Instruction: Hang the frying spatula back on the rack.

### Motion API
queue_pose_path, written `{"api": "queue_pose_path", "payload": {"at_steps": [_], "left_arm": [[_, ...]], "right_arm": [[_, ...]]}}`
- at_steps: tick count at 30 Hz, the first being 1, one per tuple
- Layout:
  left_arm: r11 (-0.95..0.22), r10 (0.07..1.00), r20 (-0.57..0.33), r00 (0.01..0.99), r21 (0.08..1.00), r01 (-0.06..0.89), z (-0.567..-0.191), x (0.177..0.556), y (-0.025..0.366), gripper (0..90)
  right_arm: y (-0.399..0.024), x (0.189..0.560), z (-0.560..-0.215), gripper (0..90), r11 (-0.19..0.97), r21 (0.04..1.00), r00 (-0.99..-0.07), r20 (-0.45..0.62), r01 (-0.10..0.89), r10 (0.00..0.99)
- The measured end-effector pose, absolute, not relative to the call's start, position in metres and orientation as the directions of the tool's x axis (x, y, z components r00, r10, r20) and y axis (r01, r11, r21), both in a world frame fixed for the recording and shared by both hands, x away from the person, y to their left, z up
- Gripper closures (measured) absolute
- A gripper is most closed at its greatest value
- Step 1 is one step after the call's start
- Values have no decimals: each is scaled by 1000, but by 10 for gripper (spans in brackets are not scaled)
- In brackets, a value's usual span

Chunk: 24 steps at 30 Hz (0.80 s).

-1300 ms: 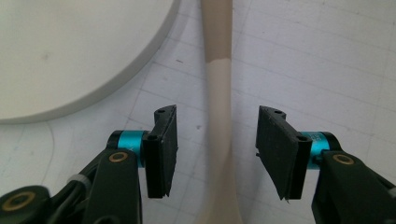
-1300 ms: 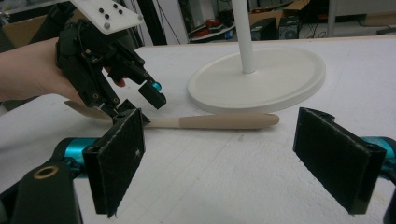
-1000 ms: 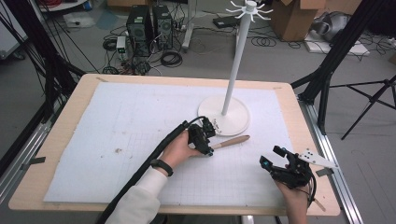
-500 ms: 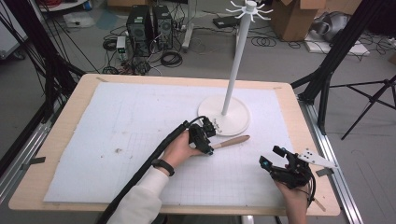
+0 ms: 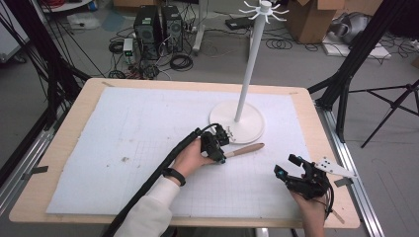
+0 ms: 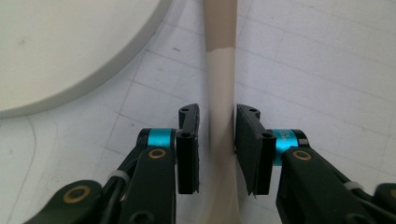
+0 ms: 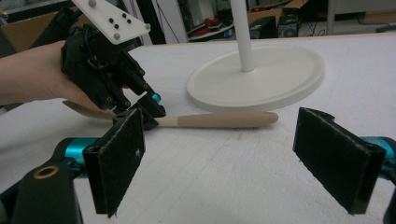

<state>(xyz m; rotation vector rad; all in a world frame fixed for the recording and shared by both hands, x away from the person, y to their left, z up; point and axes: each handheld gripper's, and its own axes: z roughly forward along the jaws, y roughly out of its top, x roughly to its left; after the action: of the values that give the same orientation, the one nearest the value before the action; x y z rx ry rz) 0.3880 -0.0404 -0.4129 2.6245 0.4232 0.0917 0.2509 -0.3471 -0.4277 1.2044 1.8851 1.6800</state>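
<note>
- Spoon [image 5: 245, 149] is lying flat on tabletop [image 5: 123, 128], just beside stand [image 5: 237, 121] base.
- Left tool [image 6: 215, 144] has just been closing, now pinching the thin neck w/ pads; grip is sitting off-centre, so spoon prob. pivoting or slipping on lift.
- Handle may be knocking the stand.
- Right tool [image 7: 238, 158] is idling wide, holding nothing.

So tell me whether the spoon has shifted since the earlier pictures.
No. The spoon lies where it did, just in front of the stand's base, between the left tongs.
</note>
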Motion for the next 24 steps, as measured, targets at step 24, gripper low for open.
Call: {"api": "queue_pose_path", "payload": {"at_steps": [24], "left_arm": [[-854, 281, 12, 959, 458, 245, -409, 386, -39, 777]], "right_arm": [[-348, 251, -429, 151, -58, 929, -580, 276, 365, 766]]}}
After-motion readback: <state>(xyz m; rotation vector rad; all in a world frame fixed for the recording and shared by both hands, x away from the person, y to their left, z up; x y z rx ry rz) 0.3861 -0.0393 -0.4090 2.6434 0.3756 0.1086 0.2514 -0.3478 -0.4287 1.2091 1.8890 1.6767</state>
